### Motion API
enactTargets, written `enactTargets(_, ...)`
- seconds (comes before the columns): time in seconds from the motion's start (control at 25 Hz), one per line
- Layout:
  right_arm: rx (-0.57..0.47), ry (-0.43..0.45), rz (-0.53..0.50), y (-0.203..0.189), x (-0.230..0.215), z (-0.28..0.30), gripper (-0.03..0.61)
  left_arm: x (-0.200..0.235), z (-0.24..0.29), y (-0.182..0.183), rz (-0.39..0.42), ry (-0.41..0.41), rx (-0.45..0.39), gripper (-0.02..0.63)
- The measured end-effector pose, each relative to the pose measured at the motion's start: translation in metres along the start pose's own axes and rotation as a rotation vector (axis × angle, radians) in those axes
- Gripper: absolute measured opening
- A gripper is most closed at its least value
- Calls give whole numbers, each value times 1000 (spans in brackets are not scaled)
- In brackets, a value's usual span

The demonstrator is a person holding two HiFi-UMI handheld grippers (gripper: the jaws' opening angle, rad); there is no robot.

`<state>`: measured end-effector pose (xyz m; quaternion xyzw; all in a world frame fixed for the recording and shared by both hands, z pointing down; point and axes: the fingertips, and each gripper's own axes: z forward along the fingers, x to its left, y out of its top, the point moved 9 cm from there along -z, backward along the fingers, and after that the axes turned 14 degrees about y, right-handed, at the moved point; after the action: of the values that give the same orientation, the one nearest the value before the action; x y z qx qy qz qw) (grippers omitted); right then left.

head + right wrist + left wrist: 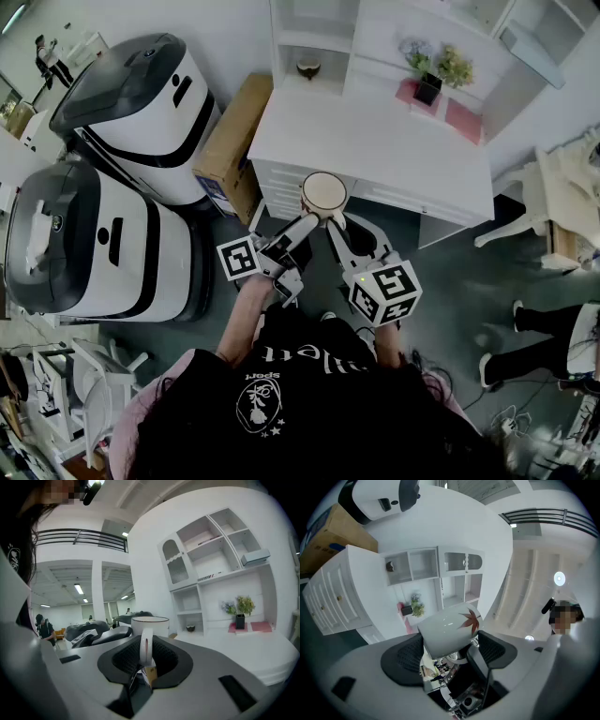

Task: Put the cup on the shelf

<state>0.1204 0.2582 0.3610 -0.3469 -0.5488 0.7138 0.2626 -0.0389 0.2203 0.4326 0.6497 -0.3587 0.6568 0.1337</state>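
Note:
A white cup [324,193] with a brown rim and a red leaf print hangs in the air just off the front edge of the white desk [375,141]. My right gripper [335,225] is shut on the cup's handle [146,648], with the cup [150,622] upright beyond its pads. My left gripper [307,221] is open at its widest. The cup's body [447,629] lies between its two black pads [404,660], tilted in that view. The white shelf unit [314,37] stands at the back of the desk, its cubbies seen from the side [211,550].
A small bowl [308,67] sits in a lower cubby. A potted plant [429,73] on pink mats stands on the desk. A cardboard box [230,141] and two big white machines [141,94] are at the left. A white chair [548,206] and a person's legs [553,328] are at the right.

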Motion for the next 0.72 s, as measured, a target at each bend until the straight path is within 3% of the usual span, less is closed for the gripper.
enactTargets(0.72,-15,-47,8,4,7,48,89,16,-9,48,-8,-20,46,359)
